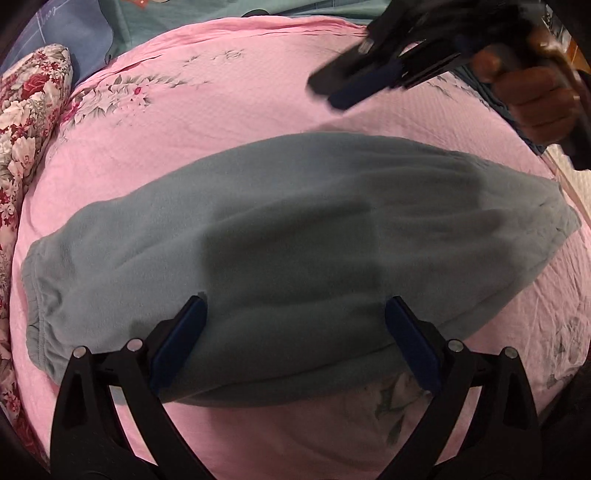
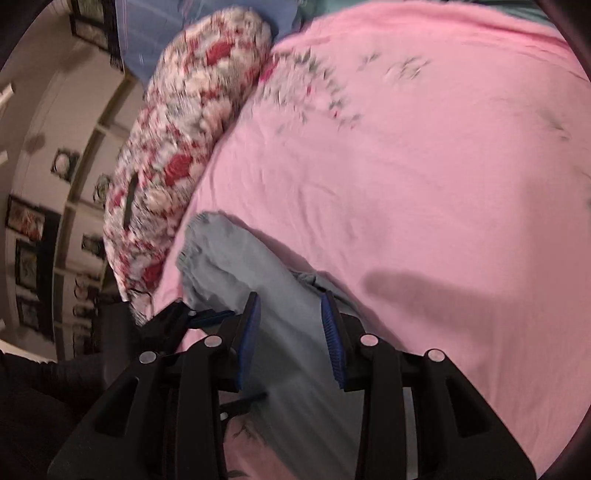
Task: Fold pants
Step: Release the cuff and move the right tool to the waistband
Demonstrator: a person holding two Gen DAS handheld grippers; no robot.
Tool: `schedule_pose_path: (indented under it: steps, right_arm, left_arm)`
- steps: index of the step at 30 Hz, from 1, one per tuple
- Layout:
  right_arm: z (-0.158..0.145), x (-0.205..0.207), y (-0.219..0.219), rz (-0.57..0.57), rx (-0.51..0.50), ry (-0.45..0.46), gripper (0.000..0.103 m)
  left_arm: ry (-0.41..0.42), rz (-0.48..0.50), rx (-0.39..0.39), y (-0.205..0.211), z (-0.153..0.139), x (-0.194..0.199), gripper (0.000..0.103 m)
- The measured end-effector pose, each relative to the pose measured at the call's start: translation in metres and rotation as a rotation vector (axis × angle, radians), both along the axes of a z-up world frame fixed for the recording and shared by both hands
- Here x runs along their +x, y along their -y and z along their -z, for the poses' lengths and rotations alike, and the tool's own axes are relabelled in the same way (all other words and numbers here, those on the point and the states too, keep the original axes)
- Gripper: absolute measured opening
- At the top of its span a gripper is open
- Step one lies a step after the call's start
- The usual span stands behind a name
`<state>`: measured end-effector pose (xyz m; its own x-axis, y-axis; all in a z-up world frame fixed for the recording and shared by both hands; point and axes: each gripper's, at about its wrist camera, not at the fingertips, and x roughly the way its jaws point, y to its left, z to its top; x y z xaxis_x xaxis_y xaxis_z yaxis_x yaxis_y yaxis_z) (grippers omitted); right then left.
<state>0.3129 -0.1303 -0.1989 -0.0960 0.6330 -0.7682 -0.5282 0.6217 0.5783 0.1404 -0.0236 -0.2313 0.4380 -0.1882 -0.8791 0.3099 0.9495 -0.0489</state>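
The grey-blue fleece pants (image 1: 295, 236) lie folded in a long bundle across the pink bedsheet (image 1: 221, 92), waistband at the left. My left gripper (image 1: 293, 308) is open, its blue-padded fingers spread wide just above the near edge of the pants, holding nothing. My right gripper (image 1: 332, 92) shows in the left wrist view, up in the air beyond the pants at the upper right, blurred. In the right wrist view the right gripper (image 2: 290, 306) is open with the pants (image 2: 221, 258) seen past its fingers, nothing between the pads.
A red-and-white floral quilt roll (image 1: 26, 122) lies along the left edge of the bed; it also shows in the right wrist view (image 2: 184, 129). Blue and teal bedding (image 1: 85, 33) lies at the far end. A wall with pictures (image 2: 33, 221) stands beyond the bed.
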Motion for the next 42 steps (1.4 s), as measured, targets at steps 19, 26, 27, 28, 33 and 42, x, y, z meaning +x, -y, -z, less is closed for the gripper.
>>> schedule_pose_path:
  steps: [19,26,27,28,33,42]
  right_arm:
    - [0.040,0.009,-0.033,-0.297,-0.092,-0.136,0.044]
    - [0.051,0.015,-0.042,-0.353,-0.043,-0.235,0.048]
    - [0.054,0.015,-0.044,-0.351,-0.024,-0.269,0.052]
    - [0.057,0.012,-0.045,-0.366,-0.003,-0.307,0.056]
    - [0.071,0.019,-0.043,-0.270,0.119,-0.416,0.057]
    - [0.078,0.055,0.000,0.099,0.377,-0.540,0.057]
  left_arm:
    - [0.001,0.027,-0.012,-0.001,-0.001,0.000,0.100]
    - [-0.009,0.016,-0.014,-0.003,-0.001,0.004,0.100]
    - [-0.010,0.013,-0.013,-0.003,-0.001,0.004,0.100]
    - [-0.011,0.012,-0.013,-0.004,0.000,0.005,0.100]
    - [-0.013,0.007,-0.005,-0.003,0.001,0.007,0.100]
    - [-0.007,0.007,0.012,-0.001,0.002,0.005,0.100]
